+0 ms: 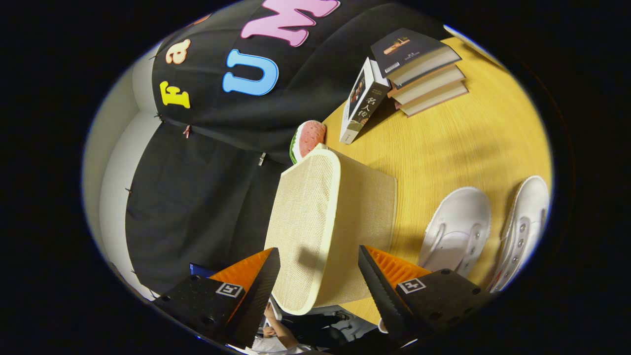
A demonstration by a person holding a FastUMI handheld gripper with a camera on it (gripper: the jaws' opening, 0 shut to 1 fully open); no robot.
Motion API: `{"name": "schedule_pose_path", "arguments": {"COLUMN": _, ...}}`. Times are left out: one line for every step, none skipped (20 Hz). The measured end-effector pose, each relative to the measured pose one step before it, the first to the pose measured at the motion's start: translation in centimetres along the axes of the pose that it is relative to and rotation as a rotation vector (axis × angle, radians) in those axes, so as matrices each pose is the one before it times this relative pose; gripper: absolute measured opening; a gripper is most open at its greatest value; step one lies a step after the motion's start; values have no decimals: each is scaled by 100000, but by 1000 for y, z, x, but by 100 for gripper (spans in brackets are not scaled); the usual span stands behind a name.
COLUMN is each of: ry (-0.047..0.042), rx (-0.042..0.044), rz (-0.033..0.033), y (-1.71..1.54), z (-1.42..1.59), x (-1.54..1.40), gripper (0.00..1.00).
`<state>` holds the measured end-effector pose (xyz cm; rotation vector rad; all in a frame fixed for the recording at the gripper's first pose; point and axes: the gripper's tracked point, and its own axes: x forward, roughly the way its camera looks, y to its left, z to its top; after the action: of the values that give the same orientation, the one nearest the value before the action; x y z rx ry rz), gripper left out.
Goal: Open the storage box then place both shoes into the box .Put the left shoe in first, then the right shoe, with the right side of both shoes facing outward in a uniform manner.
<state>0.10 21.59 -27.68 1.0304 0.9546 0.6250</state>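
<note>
Gripper: the gripper [319, 276] has its two orange-and-black fingers spread apart, one on each side of the storage box's near end; neither finger presses on the box.
Storage box: the beige woven storage box [315, 222] with a cream rim sits between and just ahead of the fingers, at the table's edge; its lid looks closed.
Shoes: two white lace-up shoes lie on the table beside the box, past the right finger. The nearer shoe [456, 231] is close to the box; the farther shoe [522, 227] lies just beside it, apart from the box. Both are outside the box.
In the way: nothing lies between the fingers and the box; the box itself hides the table straight ahead.
Other things: a watermelon-slice toy [308, 139] sits just beyond the box's far end. Beyond it a single book [362, 103] leans against a stack of books [421, 69].
Surface: a yellow wood-grain table [468, 143] bears the box, shoes and books.
Room: black cloth forms the booth wall beyond the table, with a pale wall beside it. A person's arm [278, 328] shows below the fingers.
</note>
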Motion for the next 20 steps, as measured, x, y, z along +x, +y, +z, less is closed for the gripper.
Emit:
{"name": "schedule_pose_path", "arguments": {"ry": 787, "rx": 2962, "rz": 1259, "y": -100, "z": -274, "x": 544, "gripper": 98}}
{"name": "schedule_pose_path", "arguments": {"ry": 724, "rx": 3156, "rz": 1311, "y": 41, "z": -172, "x": 408, "gripper": 97}}
{"name": "schedule_pose_path", "arguments": {"ry": 672, "rx": 2987, "rz": 1241, "y": 54, "z": -167, "x": 416, "gripper": 97}}
{"name": "schedule_pose_path", "arguments": {"ry": 140, "rx": 2343, "rz": 1097, "y": -33, "z": 5, "x": 528, "gripper": 97}}
{"name": "schedule_pose_path", "arguments": {"ry": 180, "rx": 2475, "rz": 1126, "y": 156, "z": -149, "x": 469, "gripper": 97}}
{"name": "schedule_pose_path", "arguments": {"ry": 449, "rx": 2133, "rz": 1836, "y": 312, "z": -318, "x": 428, "gripper": 96}}
{"name": "schedule_pose_path", "arguments": {"ry": 709, "rx": 1868, "rz": 270, "y": 184, "z": -417, "x": 161, "gripper": 95}}
{"name": "schedule_pose_path", "arguments": {"ry": 438, "rx": 2390, "rz": 1895, "y": 366, "z": -264, "x": 202, "gripper": 81}}
{"name": "schedule_pose_path", "arguments": {"ry": -142, "rx": 1937, "rz": 1180, "y": 614, "z": -37, "x": 4, "gripper": 66}}
{"name": "schedule_pose_path", "arguments": {"ry": -45, "rx": 45, "rz": 165, "y": 149, "z": -68, "x": 169, "gripper": 48}}
{"name": "schedule_pose_path", "arguments": {"ry": -844, "rx": -561, "rz": 294, "y": 325, "z": -85, "x": -284, "gripper": 37}}
{"name": "schedule_pose_path", "arguments": {"ry": -1115, "rx": -2048, "rz": -290, "y": 369, "z": 89, "x": -352, "gripper": 25}}
{"name": "schedule_pose_path", "arguments": {"ry": 217, "rx": -3618, "rz": -671, "y": 186, "z": -352, "x": -316, "gripper": 14}}
{"name": "schedule_pose_path", "arguments": {"ry": 399, "rx": -3411, "rz": -1222, "y": 127, "z": -403, "x": -140, "gripper": 10}}
{"name": "schedule_pose_path", "arguments": {"ry": 180, "rx": -1665, "rz": -1217, "y": 244, "z": -258, "x": -309, "gripper": 9}}
{"name": "schedule_pose_path", "arguments": {"ry": -964, "rx": -613, "rz": -17, "y": 620, "z": 50, "x": -131, "gripper": 10}}
{"name": "schedule_pose_path", "arguments": {"ry": -1712, "rx": 307, "rz": 2803, "y": 1465, "z": 182, "x": -335, "gripper": 9}}
{"name": "schedule_pose_path", "arguments": {"ry": -2890, "rx": 289, "rz": 3639, "y": 2089, "z": 189, "x": -126, "gripper": 9}}
{"name": "schedule_pose_path", "arguments": {"ry": -1735, "rx": -941, "rz": 1392, "y": 1454, "z": 272, "x": 83, "gripper": 9}}
{"name": "schedule_pose_path", "arguments": {"ry": -1093, "rx": -2085, "rz": 745, "y": 1381, "z": 219, "x": 380, "gripper": 9}}
